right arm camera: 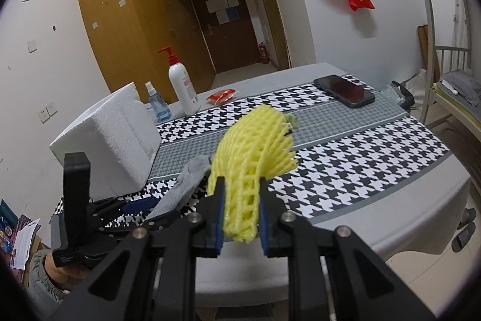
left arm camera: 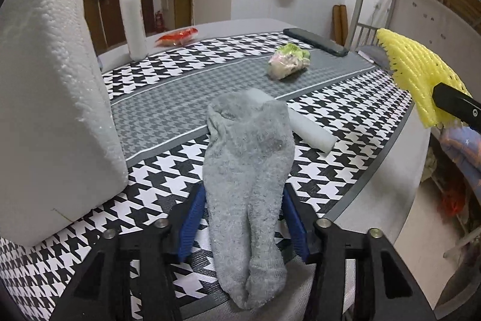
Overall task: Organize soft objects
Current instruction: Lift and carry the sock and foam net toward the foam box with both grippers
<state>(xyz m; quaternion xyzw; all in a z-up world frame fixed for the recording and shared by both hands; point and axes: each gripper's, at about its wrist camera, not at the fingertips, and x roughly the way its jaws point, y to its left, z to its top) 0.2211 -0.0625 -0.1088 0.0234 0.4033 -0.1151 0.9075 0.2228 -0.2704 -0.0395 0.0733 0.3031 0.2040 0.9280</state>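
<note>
Left wrist view: the desk point(left arm camera: 345, 122), under a houndstooth cloth, carries a foam block point(left arm camera: 51, 98) standing at its left, so near the left claw point(left arm camera: 243, 215) that its face fills that side. A grey sock point(left arm camera: 246, 170) lies lengthwise toward the camera, its toe end between the blue pads point(left arm camera: 191, 218), its cuff draped over a white foam roll point(left arm camera: 312, 131). The left claw stands partly open around the sock; both pads sit at the sock's edges, and I judge they are not yet pressing. A crumpled bag point(left arm camera: 288, 60) lies well apart further back, with a pump bottle point(left arm camera: 132, 17), a phone point(left arm camera: 315, 41) and a red packet point(left arm camera: 177, 36) along the far edge.

Right wrist view shows the right claw point(right arm camera: 240, 215) narrowed onto a yellow foam net point(right arm camera: 255, 149), held in the air above the desk's near part.

Risks, as I judge them: closing low could pinch the cloth with the sock and drag everything on it. Lifting the sock may roll the foam roll off toward the desk edge, since the cuff rests on it. A sideways swing could knock the block, which looks light. The springy net could slip from so thin a grip.
</note>
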